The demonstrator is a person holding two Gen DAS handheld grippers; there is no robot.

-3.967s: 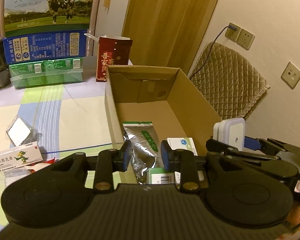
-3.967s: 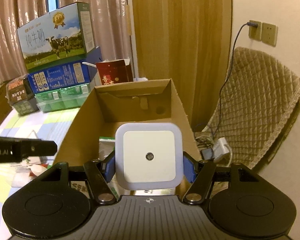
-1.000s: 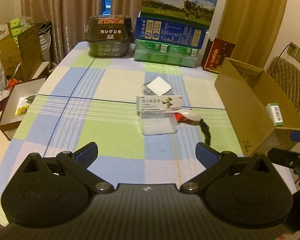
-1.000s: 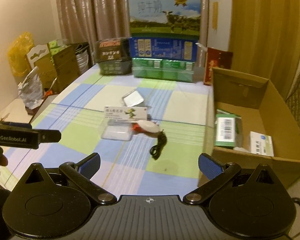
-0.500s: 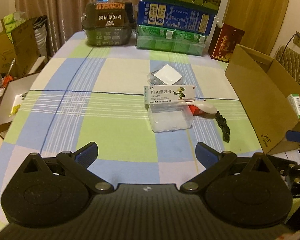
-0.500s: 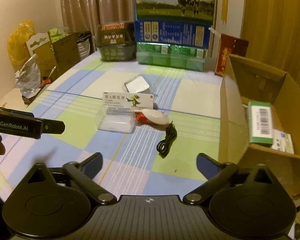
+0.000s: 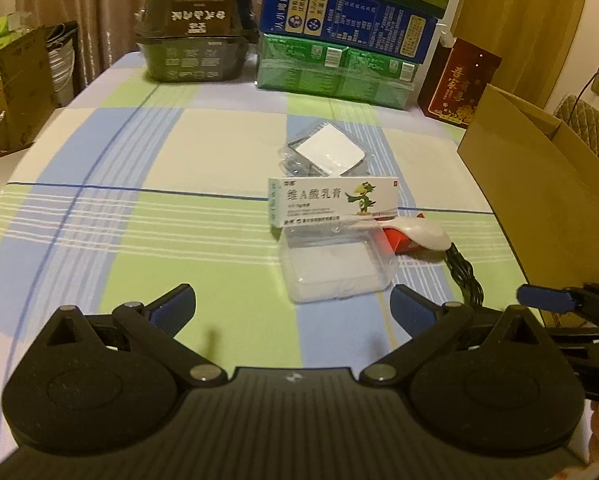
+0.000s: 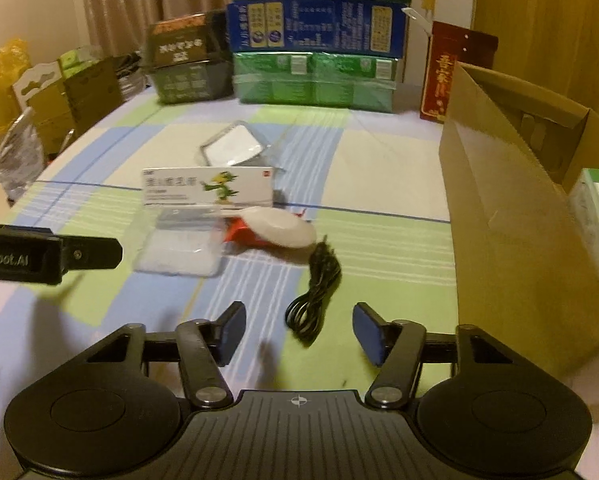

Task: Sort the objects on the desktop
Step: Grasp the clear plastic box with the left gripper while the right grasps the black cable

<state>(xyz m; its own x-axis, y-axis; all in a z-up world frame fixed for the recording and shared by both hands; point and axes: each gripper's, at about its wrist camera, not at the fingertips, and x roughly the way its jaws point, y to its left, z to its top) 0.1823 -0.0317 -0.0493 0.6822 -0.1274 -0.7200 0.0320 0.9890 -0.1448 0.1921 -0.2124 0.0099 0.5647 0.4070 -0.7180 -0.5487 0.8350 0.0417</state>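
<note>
While the sorting goes on, this is noted:
Right hand-held gripper (image 8: pixel 299 330): emptied of the night light carried earlier, jaws closing, black cable (image 8: pixel 314 300) just ahead, lower centre.
Left hand-held gripper (image 7: pixel 293 308): held wide open, empty.
Cardboard box (image 8: pixel 499 216): right of frame.
Next: cable judged due.

The right claw (image 8: pixel 299 330) is closing over the desk (image 8: pixel 379 264), its jaws gripping nothing; a coiled black cable (image 8: pixel 313 300) is lying just ahead between them, a cardboard box (image 8: pixel 511 240) standing to its right.
</note>
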